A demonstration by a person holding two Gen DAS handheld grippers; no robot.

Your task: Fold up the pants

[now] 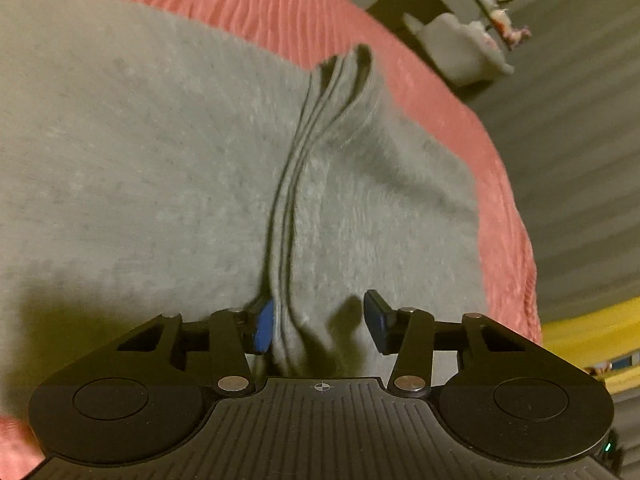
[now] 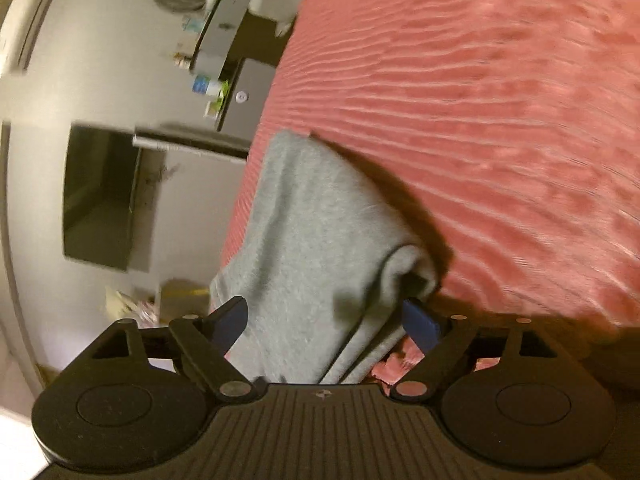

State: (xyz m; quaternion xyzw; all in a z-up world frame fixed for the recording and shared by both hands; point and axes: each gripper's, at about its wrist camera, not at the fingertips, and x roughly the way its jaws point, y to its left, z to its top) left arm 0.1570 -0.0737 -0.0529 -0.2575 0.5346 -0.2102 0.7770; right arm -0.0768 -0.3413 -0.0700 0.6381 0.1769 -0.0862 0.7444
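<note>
Pants: grey sweatpants (image 1: 168,152) spread on the pink ribbed bedspread (image 1: 280,12), layered fold edges running up the middle.
Left gripper (image 1: 322,322): jaws parted, fold edges between them, touching only the left blue pad.
Right gripper (image 2: 326,322): jaws wide apart, straddling a rolled end of the sweatpants (image 2: 316,216), pads not pressing.
Containers: none discernible.

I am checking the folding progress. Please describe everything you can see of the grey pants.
The grey pants look like soft, fleecy knit fabric. They lie on a pink ribbed bedspread, near its edge. In the left wrist view, stacked folded edges run as a ridge toward the left gripper, ending between its open jaws, against one blue pad. In the right wrist view, a rounded fold lies between the wide-open jaws of the right gripper; neither pad presses on it.
</note>
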